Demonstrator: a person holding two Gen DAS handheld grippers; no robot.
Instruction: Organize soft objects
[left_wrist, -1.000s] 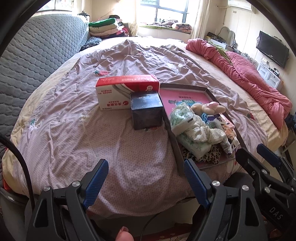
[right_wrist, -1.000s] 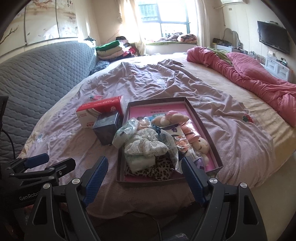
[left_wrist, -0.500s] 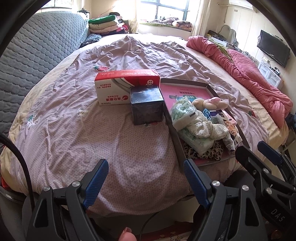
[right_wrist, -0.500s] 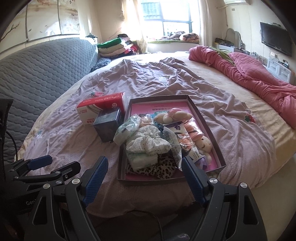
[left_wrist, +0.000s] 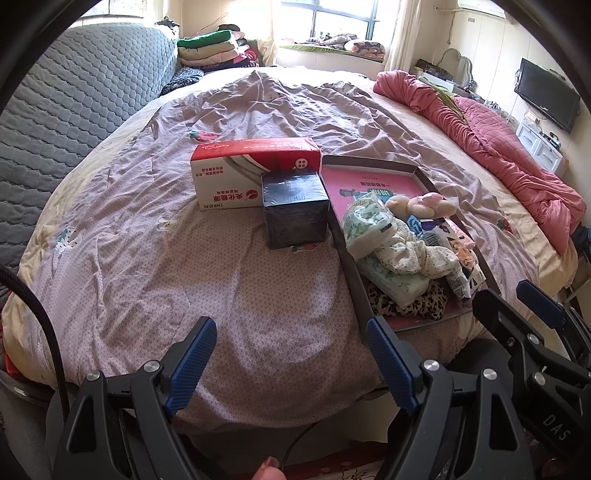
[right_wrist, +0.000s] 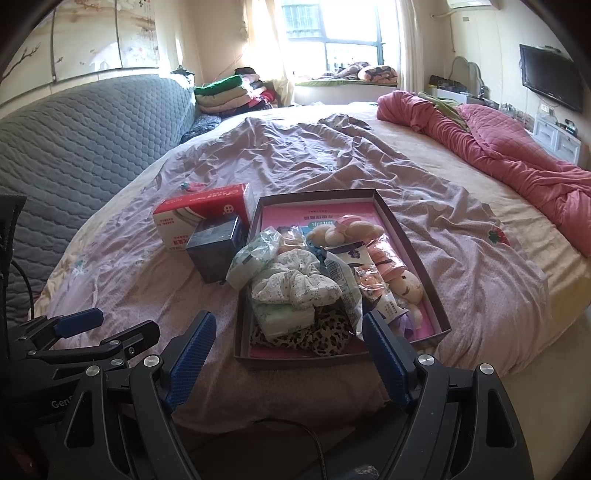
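Start of task, nothing picked. My left gripper (left_wrist: 291, 360) and right gripper (right_wrist: 290, 352) both spread wide, empty, at bed edge. Soft objects (right_wrist: 295, 286) heaped in shallow box (right_wrist: 432, 295) on bedspread (left_wrist: 147, 258). Next, I judge: right reaches into heap, pinches top scrunchie (right_wrist: 299, 284).

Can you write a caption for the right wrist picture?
Open right gripper waits over a tray piled with soft things on the bed.

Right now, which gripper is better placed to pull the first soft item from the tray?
Right. The right gripper is open, with the tray and its floral scrunchie straight ahead. The left gripper is also open but faces bare bedspread, with the tray off to its right.
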